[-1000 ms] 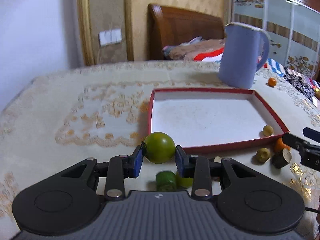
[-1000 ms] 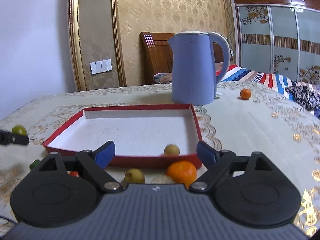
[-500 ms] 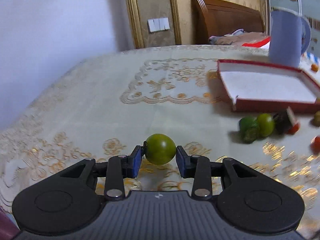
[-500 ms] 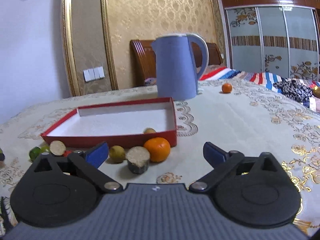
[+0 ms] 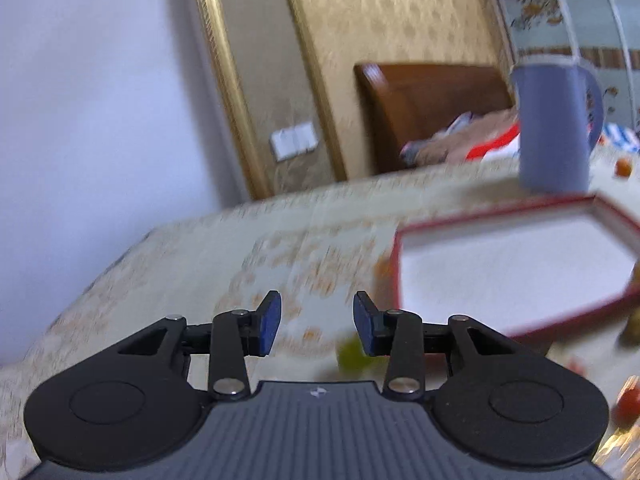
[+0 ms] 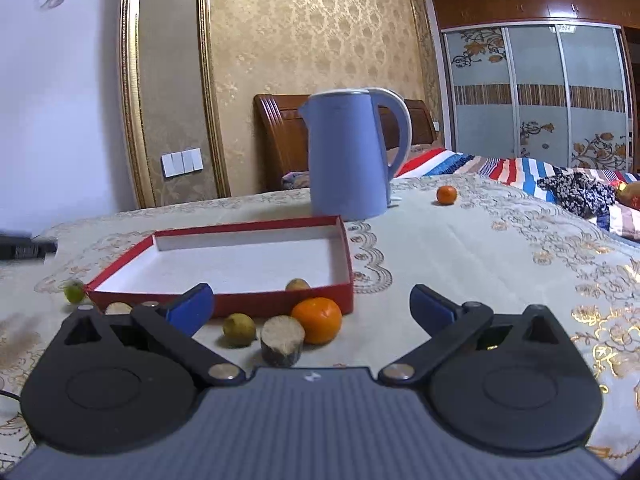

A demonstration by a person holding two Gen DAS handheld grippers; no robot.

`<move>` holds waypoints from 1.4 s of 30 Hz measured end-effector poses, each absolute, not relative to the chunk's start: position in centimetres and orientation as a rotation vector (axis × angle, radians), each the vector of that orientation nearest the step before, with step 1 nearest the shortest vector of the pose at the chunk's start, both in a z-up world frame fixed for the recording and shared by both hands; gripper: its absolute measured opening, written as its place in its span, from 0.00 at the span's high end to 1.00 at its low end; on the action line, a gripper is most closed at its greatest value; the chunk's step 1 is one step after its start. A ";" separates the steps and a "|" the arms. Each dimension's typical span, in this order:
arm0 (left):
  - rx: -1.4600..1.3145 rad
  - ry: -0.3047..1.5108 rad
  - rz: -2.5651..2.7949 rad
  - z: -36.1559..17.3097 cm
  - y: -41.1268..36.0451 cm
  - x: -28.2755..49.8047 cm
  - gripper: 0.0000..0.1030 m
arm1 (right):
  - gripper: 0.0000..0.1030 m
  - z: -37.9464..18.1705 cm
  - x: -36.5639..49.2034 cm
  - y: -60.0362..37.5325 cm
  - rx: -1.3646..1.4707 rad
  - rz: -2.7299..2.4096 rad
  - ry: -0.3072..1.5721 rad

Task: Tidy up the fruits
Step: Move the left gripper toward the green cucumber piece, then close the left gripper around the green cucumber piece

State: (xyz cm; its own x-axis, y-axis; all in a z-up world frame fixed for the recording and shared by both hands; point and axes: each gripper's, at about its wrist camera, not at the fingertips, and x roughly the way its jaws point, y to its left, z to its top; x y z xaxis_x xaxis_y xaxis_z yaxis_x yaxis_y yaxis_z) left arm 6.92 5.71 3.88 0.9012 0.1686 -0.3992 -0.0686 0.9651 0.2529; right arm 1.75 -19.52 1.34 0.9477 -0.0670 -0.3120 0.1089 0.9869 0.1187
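Fruits (image 6: 317,319) beside red tray (image 6: 280,300) on embroidered tablecloth (image 6: 480,248), kettle (image 6: 352,160) behind, bedroom, left gripper (image 5: 316,320) opening, empty, right gripper (image 6: 312,300) wide, empty

tongs (image 6: 311,304): black linkage arms | blue pads | silver rivets | ribbed grey body

box (image 6: 280,303) red, white inside | kettle (image 6: 348,156) blue | blurred fruit (image 5: 352,356) maybe green

A home bedroom: wooden headboard (image 6: 280,136), striped bedding (image 6: 516,168), sliding wardrobe (image 6: 536,96), patterned wallpaper (image 6: 312,40).
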 end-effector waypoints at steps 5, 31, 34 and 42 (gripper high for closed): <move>0.157 0.526 0.110 1.6 9.2 5.4 0.62 | 0.00 0.6 2.5 -19.9 0.193 -0.054 0.339; 0.255 0.575 -0.030 0.1 5.6 3.6 0.62 | 0.00 -0.3 3.6 -17.8 0.146 0.011 0.403; 0.233 0.573 -0.049 0.3 6.1 3.3 0.62 | 0.00 -0.4 3.4 -17.7 0.145 0.014 0.403; 0.190 0.549 -0.150 1.1 6.8 1.9 0.42 | 0.00 -0.6 3.7 -17.6 0.149 0.017 0.410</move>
